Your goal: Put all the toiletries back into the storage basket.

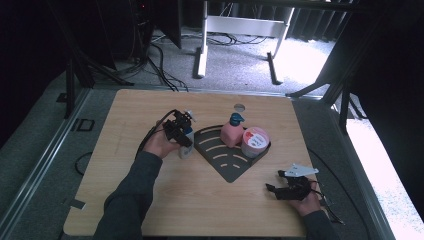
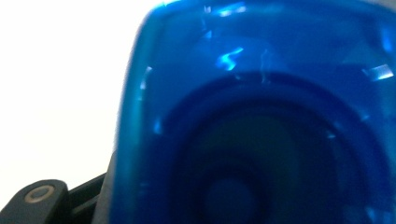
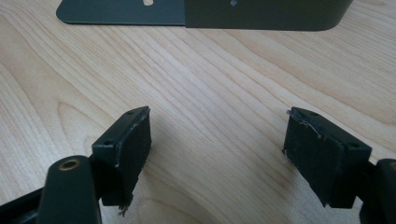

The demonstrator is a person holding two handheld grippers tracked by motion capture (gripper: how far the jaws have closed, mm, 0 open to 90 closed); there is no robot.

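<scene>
A pale bottle with a blue top stands on the wooden table, just left of a dark slotted rack. My left gripper is at the bottle's top, held from the left. In the left gripper view the blue top sits very close and blurred between the jaws, hiding the pads, so contact cannot be judged. My right gripper rests low at the table's front right. Its jaws stand open over bare wood, and the rack's edge lies just ahead of them.
A pink pump bottle and a round pink-lidded tub stand on the rack's back part. A small round hole sits in the table behind them. Cables and a desk frame lie on the floor beyond the far edge.
</scene>
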